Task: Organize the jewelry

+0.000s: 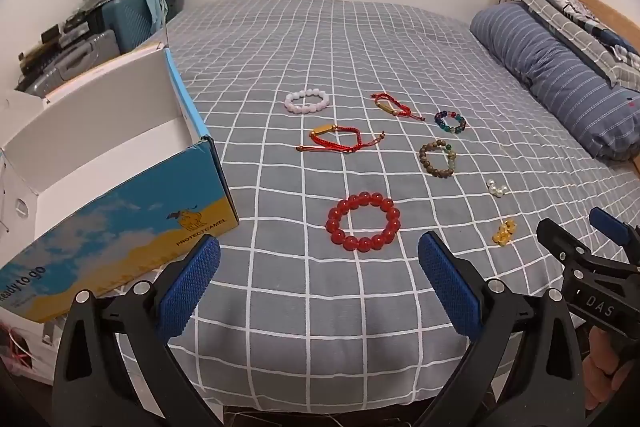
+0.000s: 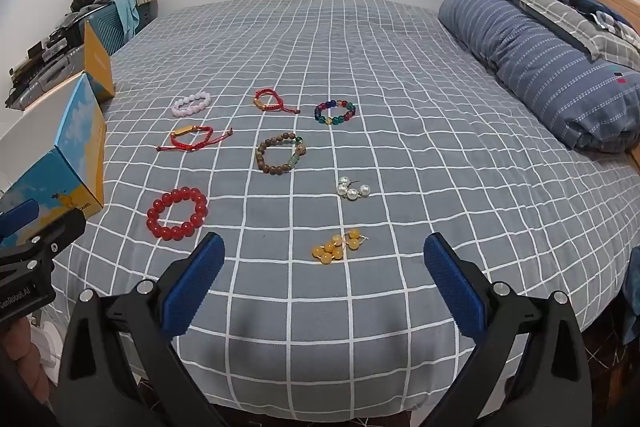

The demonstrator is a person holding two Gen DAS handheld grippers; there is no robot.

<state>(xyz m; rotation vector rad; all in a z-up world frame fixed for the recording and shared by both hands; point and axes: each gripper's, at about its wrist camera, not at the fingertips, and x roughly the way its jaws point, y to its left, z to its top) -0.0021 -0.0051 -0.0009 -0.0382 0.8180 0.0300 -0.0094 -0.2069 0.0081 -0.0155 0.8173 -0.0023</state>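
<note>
Bracelets [image 2: 177, 213], six, earring clusters [image 2: 353, 188], two

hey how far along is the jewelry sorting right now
Nothing looks done: the visible part of the box shows no jewelry. Nothing is in hand either; the left gripper and right gripper are both open, above the bed's near edge. All eight pieces remain on the bed, from the red bead bracelet to the yellow beads and pearls.
</note>
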